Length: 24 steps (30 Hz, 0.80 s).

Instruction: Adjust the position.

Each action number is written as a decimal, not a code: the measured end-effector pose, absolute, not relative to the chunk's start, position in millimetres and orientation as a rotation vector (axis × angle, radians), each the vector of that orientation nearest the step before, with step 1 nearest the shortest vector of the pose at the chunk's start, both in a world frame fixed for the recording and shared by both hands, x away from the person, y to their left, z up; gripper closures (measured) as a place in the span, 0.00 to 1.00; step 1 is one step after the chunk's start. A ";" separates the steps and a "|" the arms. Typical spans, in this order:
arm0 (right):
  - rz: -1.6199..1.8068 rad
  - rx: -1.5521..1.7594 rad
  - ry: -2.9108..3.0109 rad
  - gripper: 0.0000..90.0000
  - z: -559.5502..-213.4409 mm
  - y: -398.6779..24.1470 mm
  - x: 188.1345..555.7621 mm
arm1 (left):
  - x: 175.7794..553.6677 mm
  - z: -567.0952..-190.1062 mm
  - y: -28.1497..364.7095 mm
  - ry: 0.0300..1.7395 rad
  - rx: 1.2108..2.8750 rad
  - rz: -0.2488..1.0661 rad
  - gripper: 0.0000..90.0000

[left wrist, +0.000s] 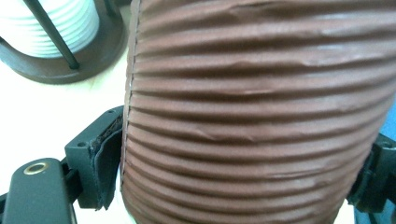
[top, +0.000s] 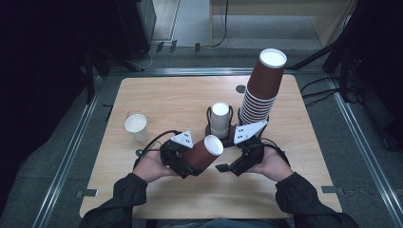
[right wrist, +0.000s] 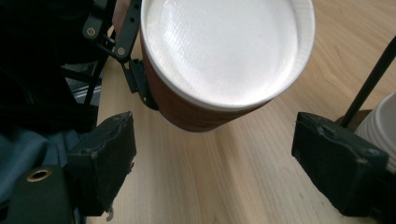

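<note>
My left gripper [top: 190, 162] is shut on a brown ribbed paper cup [top: 202, 153], which it holds tilted above the table's front middle. In the left gripper view the cup's ribbed wall [left wrist: 257, 116] sits between the two jaws, and the left pad [left wrist: 106, 161] presses on it. The cup's white round end [right wrist: 224, 51] faces my right gripper [right wrist: 212, 163]. That gripper stands open just short of the cup, with bare table between its pads. In the high view my right gripper [top: 229, 167] is close to the cup's right.
A tall leaning stack of brown cups [top: 261, 90] stands behind my right hand. White cups in a dark wire holder [top: 220, 118] stand at the table's middle, and a single white cup [top: 137, 126] stands to the left. The wooden table [top: 180, 99] has a metal frame around it.
</note>
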State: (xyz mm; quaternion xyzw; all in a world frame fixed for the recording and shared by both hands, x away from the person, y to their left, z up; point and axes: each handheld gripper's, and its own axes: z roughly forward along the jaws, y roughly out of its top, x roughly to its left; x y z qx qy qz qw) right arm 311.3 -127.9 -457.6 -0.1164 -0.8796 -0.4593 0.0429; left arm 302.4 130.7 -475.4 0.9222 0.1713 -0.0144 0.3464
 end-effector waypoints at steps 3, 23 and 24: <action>-1.388 -0.362 -2.699 0.16 -461.6 -130.0 310.4 | 303.8 -478.2 128.3 0.435 2.429 -0.044 0.12; -1.229 -0.177 -2.750 0.25 -470.3 -113.3 302.8 | 299.3 -497.4 93.7 0.281 2.582 -0.229 0.12; -1.219 -0.169 -2.754 0.25 -471.1 -112.7 301.6 | 298.4 -497.9 93.6 0.275 2.590 -0.223 0.12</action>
